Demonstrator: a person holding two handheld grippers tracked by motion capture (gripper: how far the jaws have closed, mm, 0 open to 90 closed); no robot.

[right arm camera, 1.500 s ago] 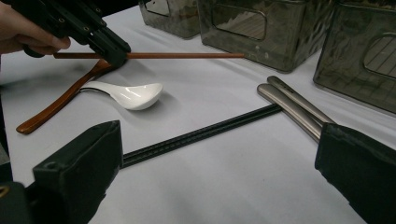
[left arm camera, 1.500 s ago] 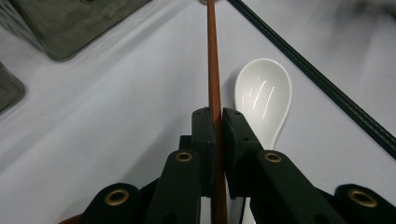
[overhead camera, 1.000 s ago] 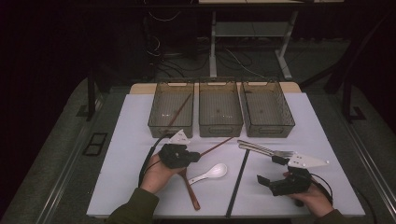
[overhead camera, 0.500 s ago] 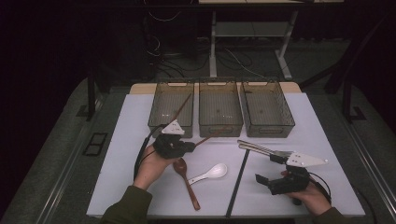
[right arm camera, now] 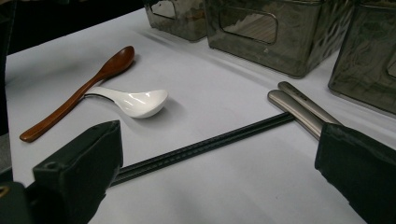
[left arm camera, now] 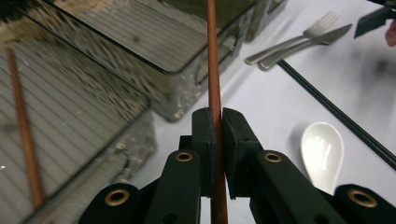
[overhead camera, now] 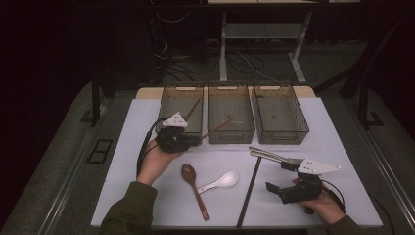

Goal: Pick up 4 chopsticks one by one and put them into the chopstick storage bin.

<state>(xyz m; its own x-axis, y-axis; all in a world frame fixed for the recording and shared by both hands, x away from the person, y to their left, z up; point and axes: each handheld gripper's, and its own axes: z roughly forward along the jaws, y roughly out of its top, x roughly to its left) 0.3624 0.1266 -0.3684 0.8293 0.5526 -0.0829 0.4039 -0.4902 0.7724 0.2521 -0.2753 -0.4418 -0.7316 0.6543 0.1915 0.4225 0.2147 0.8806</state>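
Above the white table's left side, the left gripper (left arm camera: 215, 122) clamps a slim reddish-brown wooden chopstick (overhead camera: 221, 126), angled toward the left smoky clear plastic bin (overhead camera: 180, 111), apparently to join the matching stick inside; the right gripper (right arm camera: 219, 175) rests wide open.

left gripper (overhead camera: 195, 140) moved up-table with wooden chopstick (overhead camera: 219, 129) clamped — stick's tip now over the middle bin (overhead camera: 230, 136), off the mat.
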